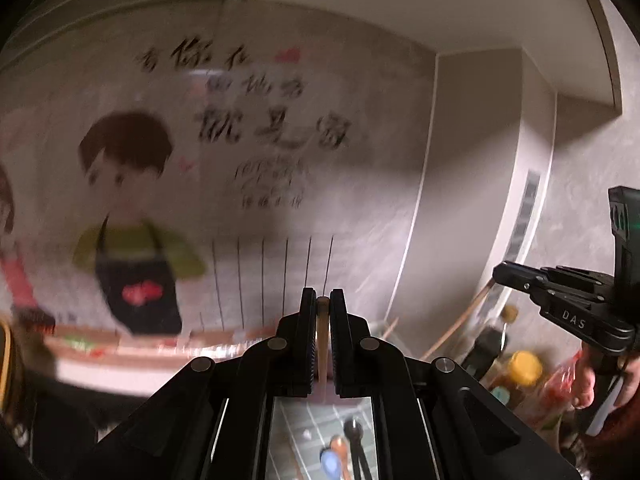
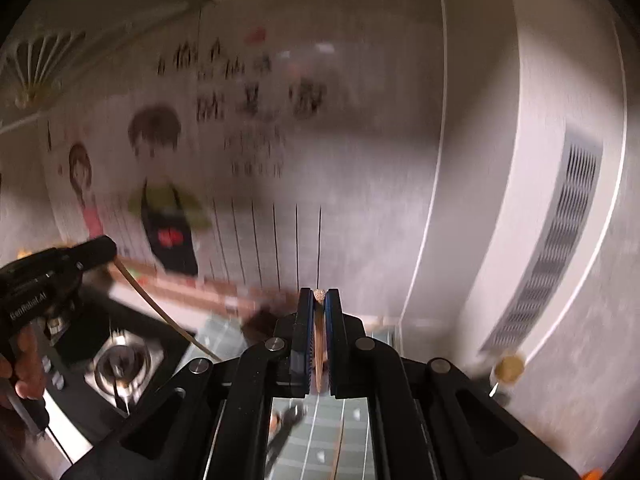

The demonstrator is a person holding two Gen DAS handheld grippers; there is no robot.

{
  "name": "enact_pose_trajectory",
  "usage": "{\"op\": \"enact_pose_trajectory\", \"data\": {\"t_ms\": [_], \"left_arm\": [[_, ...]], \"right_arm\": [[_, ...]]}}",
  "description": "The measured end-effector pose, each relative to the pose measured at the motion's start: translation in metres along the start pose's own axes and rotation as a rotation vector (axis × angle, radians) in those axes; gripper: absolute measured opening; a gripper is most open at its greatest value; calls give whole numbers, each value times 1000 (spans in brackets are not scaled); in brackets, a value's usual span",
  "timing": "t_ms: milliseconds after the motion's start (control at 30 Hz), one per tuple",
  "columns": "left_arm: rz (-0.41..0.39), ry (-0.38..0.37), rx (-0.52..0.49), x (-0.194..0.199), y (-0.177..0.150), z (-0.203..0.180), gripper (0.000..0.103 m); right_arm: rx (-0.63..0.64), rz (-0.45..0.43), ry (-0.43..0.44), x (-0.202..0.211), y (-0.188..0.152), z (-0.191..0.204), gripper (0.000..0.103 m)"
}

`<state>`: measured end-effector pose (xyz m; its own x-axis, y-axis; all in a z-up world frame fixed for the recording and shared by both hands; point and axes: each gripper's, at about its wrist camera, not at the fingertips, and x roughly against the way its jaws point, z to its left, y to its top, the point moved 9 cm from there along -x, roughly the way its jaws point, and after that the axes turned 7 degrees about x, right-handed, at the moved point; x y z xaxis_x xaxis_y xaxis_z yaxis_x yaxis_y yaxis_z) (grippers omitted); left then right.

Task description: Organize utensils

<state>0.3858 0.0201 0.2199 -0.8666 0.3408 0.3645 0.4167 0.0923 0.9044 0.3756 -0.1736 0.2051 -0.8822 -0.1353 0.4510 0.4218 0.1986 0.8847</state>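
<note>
The left gripper [image 1: 322,300] is closed on a thin wooden chopstick [image 1: 322,344]; in the right wrist view that stick hangs down from it in a long slant over the stove [image 2: 120,364]. The right gripper [image 2: 319,295] is closed on a second chopstick [image 2: 319,344], also pinched near one end. Both sticks are up in the air in front of the wall; they could swing or slip, because the grip is only at the tip; a long end could bump the bottles [image 1: 516,368] by the wall, or the stove. Counting: two grippers, two held chopsticks, one stove ring; on the surface below, a blue spoon [image 1: 330,462], a brown one and black tongs [image 1: 356,440]; the bottles are too blurry to count.
</note>
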Motion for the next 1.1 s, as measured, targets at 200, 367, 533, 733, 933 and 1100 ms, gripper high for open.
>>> {"op": "enact_pose_trajectory", "data": {"t_ms": [200, 367, 533, 733, 933, 1100], "left_arm": [[-24, -14, -7, -30, 40, 6, 7], [4, -27, 7, -71, 41, 18, 7], [53, -48, 12, -120, 15, 29, 7], [147, -28, 42, -175, -15, 53, 7], [227, -24, 66, -211, -45, 64, 7], [290, -35, 101, -229, -67, 68, 7]], "right_arm": [[-53, -36, -2, -16, 53, -14, 6], [-71, 1, -10, -56, 55, -15, 6], [-73, 90, -7, -110, 26, -12, 6], [-101, 195, 21, -166, -16, -6, 6], [-120, 256, 53, -199, -42, -3, 6], [-134, 292, 74, -218, -61, -1, 6]]}}
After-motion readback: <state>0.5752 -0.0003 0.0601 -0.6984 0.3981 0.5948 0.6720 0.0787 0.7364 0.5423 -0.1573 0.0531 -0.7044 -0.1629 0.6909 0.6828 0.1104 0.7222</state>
